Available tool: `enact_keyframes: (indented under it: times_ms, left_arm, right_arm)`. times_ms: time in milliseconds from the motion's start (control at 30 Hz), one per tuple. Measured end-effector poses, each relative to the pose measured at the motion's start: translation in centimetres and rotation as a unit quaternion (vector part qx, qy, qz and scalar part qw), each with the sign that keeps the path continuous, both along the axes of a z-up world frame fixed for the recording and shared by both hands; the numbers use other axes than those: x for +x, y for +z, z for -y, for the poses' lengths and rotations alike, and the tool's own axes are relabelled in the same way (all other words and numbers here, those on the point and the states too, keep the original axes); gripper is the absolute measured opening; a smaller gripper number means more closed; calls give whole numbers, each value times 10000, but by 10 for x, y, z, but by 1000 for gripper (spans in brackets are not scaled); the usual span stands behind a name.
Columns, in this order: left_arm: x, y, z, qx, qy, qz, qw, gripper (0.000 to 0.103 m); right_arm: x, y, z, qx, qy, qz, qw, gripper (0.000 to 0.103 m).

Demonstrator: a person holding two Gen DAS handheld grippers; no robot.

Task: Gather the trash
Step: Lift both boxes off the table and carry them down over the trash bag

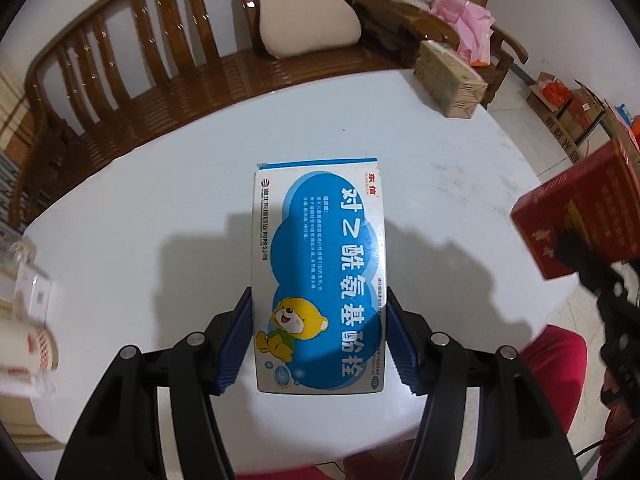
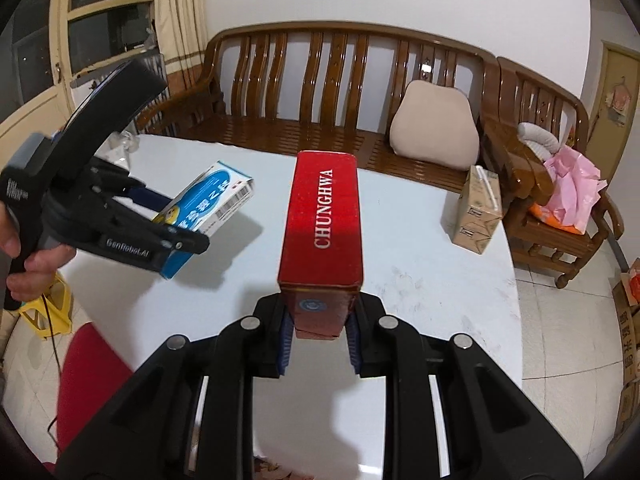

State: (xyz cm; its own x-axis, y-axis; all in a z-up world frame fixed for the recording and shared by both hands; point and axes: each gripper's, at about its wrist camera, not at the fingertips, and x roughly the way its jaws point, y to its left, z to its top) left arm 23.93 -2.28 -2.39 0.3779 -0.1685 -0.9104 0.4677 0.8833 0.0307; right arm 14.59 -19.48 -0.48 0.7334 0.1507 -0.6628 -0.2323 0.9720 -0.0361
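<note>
Above the white table, the left gripper clamps the near end of a blue-and-white medicine box, while the right gripper pinches the base of a red Chunghwa cigarette carton. A tan drink carton stands at two o'clock. Keeping both squeezes firm and boxes level should prevent slips during carrying.

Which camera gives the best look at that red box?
The right wrist view: the red CHUNGHWA box fills the centre, lettering readable, pinched by the right gripper. The left wrist view catches it only blurred at the edge.
</note>
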Motion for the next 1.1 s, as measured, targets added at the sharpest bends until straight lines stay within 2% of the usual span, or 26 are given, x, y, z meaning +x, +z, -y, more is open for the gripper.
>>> enact_keyframes:
  times_ms: [233, 500, 733, 1100]
  left_arm:
    - [-67, 21, -17, -71, -47, 330, 9994, 59]
    - [-135, 22, -20, -128, -116, 646, 9978, 59]
    - [-183, 9, -22, -244, -271, 540, 9979, 59]
    - [-213, -33, -20, -119, -305, 327, 9989, 59]
  right_arm:
    - [-59, 28, -17, -139, -7, 284, 9995, 22]
    - [-116, 34, -42, -209, 166, 365, 9990, 22]
    - [-157, 24, -56, -240, 248, 315, 9989, 22]
    - [-191, -11, -66, -189, 232, -46, 9995, 22]
